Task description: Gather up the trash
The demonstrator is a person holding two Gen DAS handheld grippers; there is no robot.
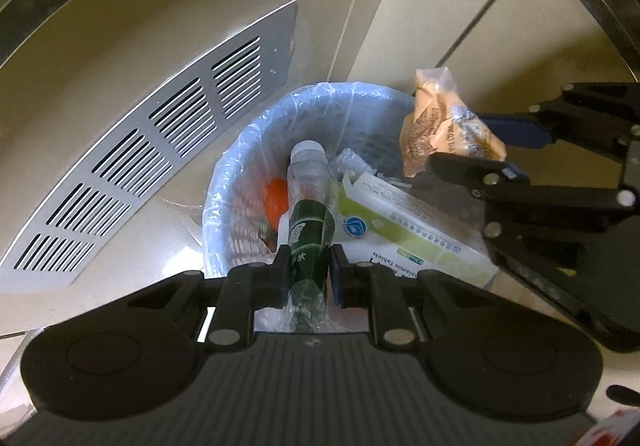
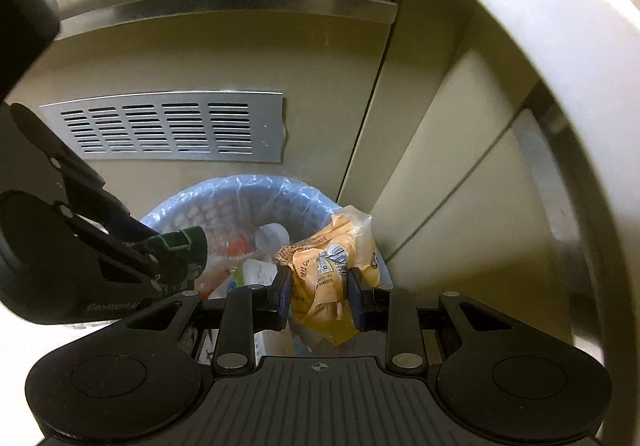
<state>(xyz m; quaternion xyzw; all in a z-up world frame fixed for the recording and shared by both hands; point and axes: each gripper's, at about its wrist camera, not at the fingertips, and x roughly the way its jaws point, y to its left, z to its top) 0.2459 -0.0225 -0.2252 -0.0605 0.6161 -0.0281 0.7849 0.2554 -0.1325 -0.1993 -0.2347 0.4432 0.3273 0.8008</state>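
Both wrist views look down into a waste bin [image 1: 224, 181] lined with a clear plastic bag, standing on the floor before a beige panel fitted with a slotted metal vent [image 1: 160, 149].

Left claw [image 1: 310, 274]: we see its jaws closed narrowly on a clear plastic bottle [image 1: 310, 205] with a dark green label. The bottle points cap-first down into the mouth of the bin. In the right wrist view the same claw [image 2: 176, 258] enters from the left, with the green label [image 2: 188, 246] showing at its tip.

Right claw [image 2: 319, 296]: we see its jaws clamped, somewhat wider apart, on a crumpled yellow-orange wrapper [image 2: 332, 266] of printed film. The wrapper hangs over the right-hand rim of the bin. The left wrist view shows this wrapper [image 1: 444, 125] from the side, pinched by the right claw [image 1: 480, 153].

Inside the bin we note a green-and-white tablet box [image 1: 408, 230], a white cap [image 2: 272, 236], and an orange item [image 1: 276, 199] we cannot identify.
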